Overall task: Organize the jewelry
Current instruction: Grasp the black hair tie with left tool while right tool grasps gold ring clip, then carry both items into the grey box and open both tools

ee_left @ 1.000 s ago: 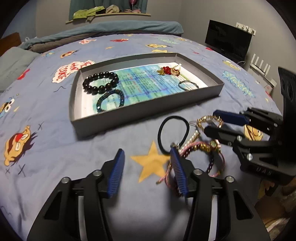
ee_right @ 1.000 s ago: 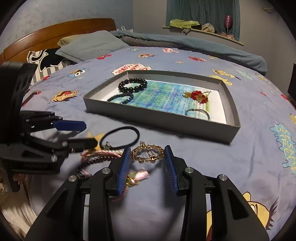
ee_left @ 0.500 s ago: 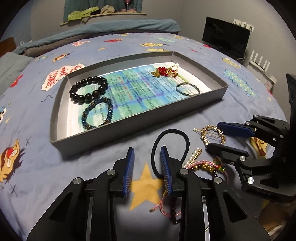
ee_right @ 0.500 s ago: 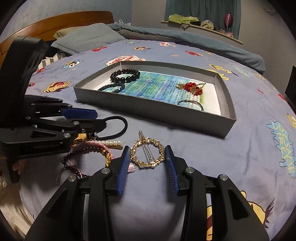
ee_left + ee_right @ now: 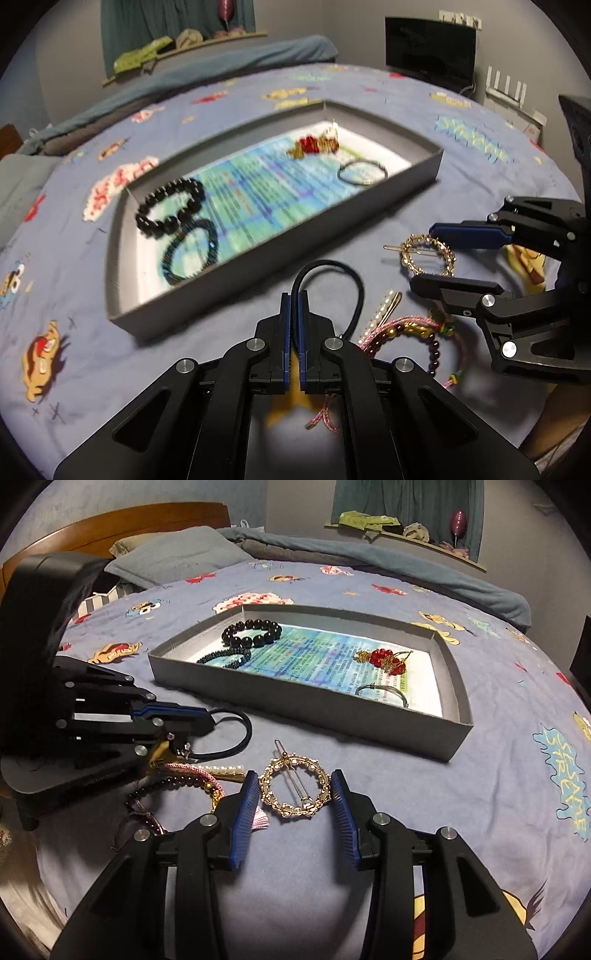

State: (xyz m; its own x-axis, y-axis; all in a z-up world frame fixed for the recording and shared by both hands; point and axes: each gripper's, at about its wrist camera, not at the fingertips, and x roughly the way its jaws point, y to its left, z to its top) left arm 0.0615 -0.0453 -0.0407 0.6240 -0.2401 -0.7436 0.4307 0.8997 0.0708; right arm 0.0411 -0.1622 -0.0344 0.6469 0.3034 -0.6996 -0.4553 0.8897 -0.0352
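Observation:
A grey tray on the bed holds a black bead bracelet, a dark blue bracelet, a red and gold piece and a thin bangle. My left gripper is shut on a black hair tie in front of the tray. My right gripper is open, its jaws on either side of a round gold hair clip lying on the sheet.
A pearl hair pin and a tangle of pink cord and dark bead bracelets lie between the grippers. Pillows and a headboard are to the left; a screen stands beyond the bed.
My left gripper moved forward and shut on the black hair tie. My right gripper moved closer around the gold clip and stayed open.

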